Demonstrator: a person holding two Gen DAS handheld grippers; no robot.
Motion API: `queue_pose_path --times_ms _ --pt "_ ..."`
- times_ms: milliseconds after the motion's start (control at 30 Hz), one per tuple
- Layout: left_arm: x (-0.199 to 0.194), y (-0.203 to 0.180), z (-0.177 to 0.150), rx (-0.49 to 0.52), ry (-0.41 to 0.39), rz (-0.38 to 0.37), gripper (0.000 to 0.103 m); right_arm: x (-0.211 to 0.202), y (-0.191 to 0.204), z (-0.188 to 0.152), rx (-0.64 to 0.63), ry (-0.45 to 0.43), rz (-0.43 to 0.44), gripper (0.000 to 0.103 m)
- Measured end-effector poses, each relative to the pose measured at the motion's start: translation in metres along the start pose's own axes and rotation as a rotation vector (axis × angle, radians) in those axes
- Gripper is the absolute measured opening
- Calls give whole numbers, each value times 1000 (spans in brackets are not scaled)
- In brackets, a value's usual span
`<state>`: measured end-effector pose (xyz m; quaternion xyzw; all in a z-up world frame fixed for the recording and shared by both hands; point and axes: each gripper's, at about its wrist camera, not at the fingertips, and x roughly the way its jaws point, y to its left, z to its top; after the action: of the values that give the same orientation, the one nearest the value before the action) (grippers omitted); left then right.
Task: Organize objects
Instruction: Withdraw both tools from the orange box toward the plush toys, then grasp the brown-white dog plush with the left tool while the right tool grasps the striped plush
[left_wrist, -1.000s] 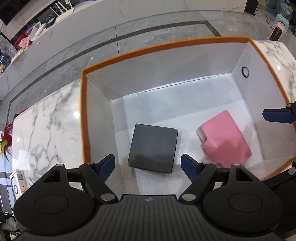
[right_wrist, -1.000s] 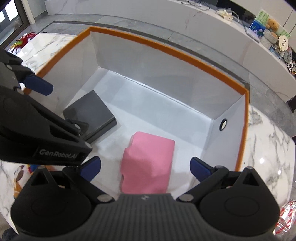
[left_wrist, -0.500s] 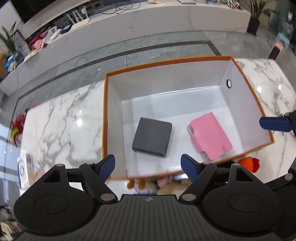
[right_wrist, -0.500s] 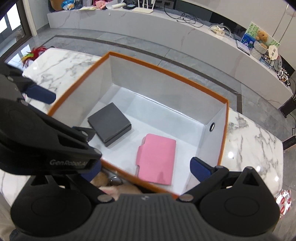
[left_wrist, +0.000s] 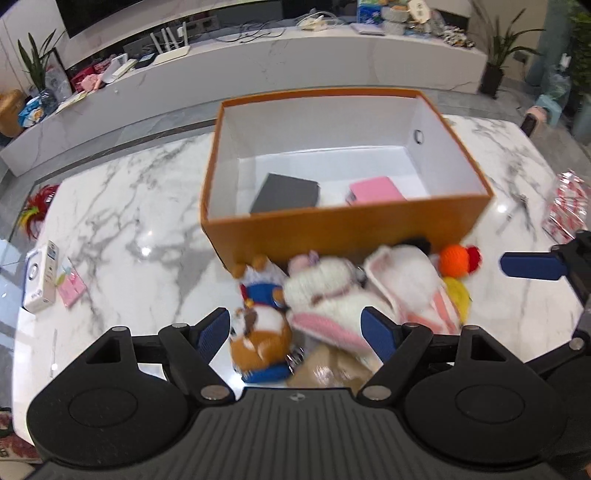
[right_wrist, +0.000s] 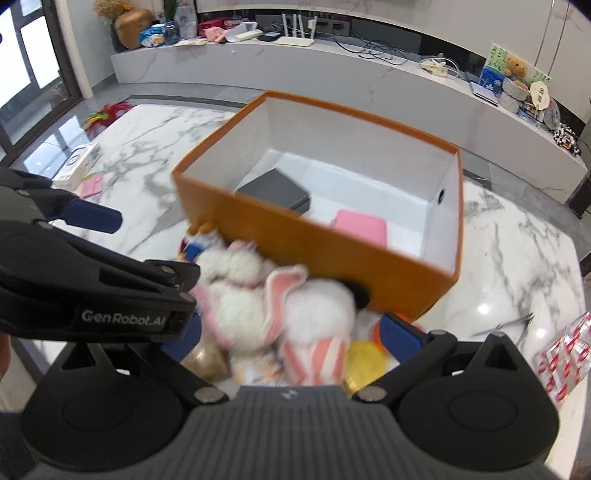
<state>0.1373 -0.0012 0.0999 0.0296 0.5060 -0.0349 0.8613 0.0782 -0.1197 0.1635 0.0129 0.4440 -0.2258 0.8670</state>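
Orange box (left_wrist: 343, 229) sitting on marble table (left_wrist: 122, 221), holding dark case (left_wrist: 286, 194) and pink case (left_wrist: 376, 189). Plush toys (left_wrist: 332, 291) lying against box's near wall. Left gripper (left_wrist: 295, 328) hovering over toys, jaws spread wide, gripping nothing. Right gripper (right_wrist: 291, 332) likewise gaping, empty.

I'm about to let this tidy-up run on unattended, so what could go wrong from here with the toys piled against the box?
1. The plush toys lie tangled in a heap, so the open left hand-held gripper may drag two up together.
2. The heap presses against the orange box; a pull could shove it.
3. The right hand-held gripper hangs close beside the left one, so they might collide.
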Motion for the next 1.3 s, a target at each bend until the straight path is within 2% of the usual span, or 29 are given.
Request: queue_pose_path --times_ms 200,333,433,500,633,767,967,1067,1200,1300 --pt "6 12 -36 -62 -49 -65 92 -1 0 -38 9 -66 40 102" --pt "21 24 -52 -104 -98 -51 92 11 -5 -53 11 -108 32 102" --pt "33 40 -62 -136 -136 -49 92 19 -15 -60 39 -171 21 102" --pt "39 48 -62 -131 -131 -37 92 23 -24 -64 69 -203 10 102" --pt "40 51 -59 -103 -154 -57 92 23 -36 -56 79 -223 19 102" --pt "57 48 -61 -84 -125 -107 92 28 -40 -52 72 -237 67 102" --pt "79 42 -65 -6 -110 -39 92 46 -37 -56 25 -213 75 102" --pt "88 48 -63 -22 -128 -7 92 53 -34 -56 7 -214 79 102" --pt "105 58 -58 -78 -106 -54 93 63 -28 -56 -32 -230 81 102" --pt "118 59 -55 -88 -80 -57 93 72 -27 -56 -53 -229 69 102"
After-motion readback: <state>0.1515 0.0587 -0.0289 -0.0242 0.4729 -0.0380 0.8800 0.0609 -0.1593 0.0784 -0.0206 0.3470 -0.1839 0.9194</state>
